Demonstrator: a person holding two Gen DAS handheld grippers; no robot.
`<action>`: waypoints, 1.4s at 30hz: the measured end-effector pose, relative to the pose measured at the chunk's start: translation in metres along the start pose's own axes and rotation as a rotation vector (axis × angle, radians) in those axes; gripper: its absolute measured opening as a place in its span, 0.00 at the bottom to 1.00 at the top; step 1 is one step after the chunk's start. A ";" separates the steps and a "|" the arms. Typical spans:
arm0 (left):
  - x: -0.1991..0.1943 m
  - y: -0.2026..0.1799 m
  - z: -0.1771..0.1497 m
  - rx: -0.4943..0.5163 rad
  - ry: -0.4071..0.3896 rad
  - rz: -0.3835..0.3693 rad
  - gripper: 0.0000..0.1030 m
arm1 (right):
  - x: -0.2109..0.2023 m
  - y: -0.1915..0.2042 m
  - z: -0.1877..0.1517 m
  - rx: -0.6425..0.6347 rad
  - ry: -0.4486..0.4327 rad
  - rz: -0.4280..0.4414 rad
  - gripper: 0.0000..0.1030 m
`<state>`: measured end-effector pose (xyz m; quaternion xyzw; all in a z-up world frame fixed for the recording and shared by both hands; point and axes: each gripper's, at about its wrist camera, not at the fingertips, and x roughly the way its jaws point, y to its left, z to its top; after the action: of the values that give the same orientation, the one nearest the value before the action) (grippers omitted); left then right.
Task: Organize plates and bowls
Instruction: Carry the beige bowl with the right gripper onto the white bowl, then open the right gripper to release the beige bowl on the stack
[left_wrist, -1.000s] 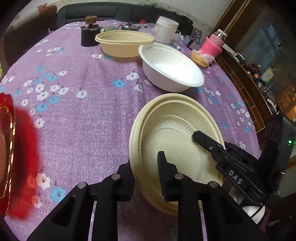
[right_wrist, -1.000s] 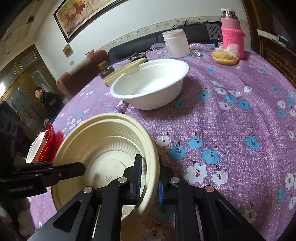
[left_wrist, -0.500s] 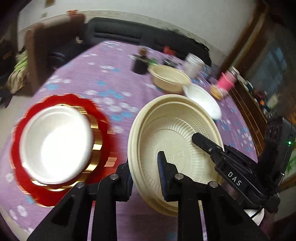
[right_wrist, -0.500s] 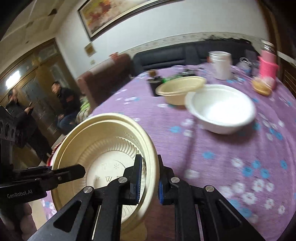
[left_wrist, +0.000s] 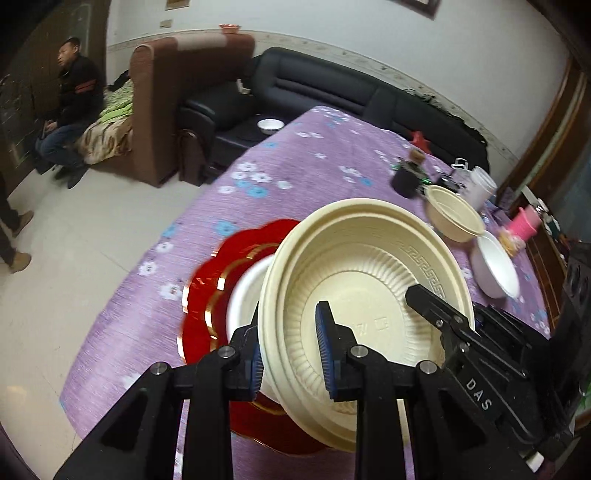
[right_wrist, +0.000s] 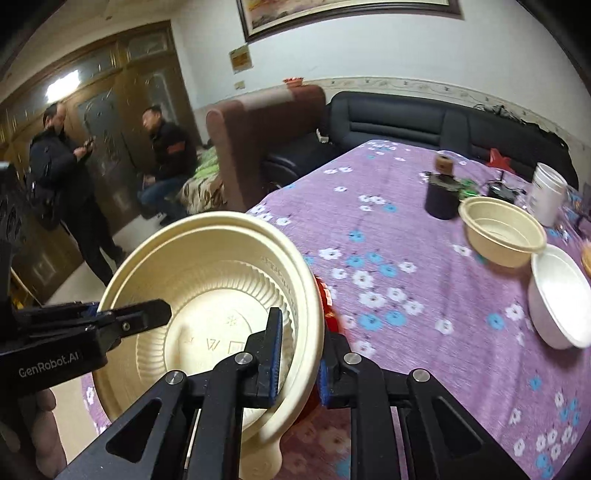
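You carry cream plate (left_wrist: 364, 280) two-handed: left claw (left_wrist: 291, 360) and right claw (right_wrist: 299, 356) each clamped on opposite rim, steadying it over red plate (left_wrist: 207, 291) for stacking.

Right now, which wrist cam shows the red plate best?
The left wrist view. There the red plate shows its scalloped, gold-trimmed rim, with a white bowl on it, partly hidden behind the held cream bowl. The right wrist view shows only a red sliver beside the cream bowl's rim.
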<state>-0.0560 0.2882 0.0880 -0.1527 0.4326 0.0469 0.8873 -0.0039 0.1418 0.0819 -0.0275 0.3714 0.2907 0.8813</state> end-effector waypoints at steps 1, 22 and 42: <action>0.002 0.002 0.000 -0.001 0.003 0.007 0.22 | 0.005 0.002 0.000 -0.004 0.008 -0.003 0.19; -0.011 0.021 -0.011 -0.016 -0.118 0.132 0.54 | 0.036 0.008 -0.007 -0.005 -0.004 -0.059 0.50; -0.043 -0.029 -0.041 0.093 -0.207 0.208 0.79 | -0.038 -0.025 -0.032 0.112 -0.094 -0.046 0.64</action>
<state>-0.1072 0.2497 0.1046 -0.0602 0.3542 0.1343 0.9235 -0.0319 0.0938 0.0800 0.0269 0.3448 0.2504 0.9043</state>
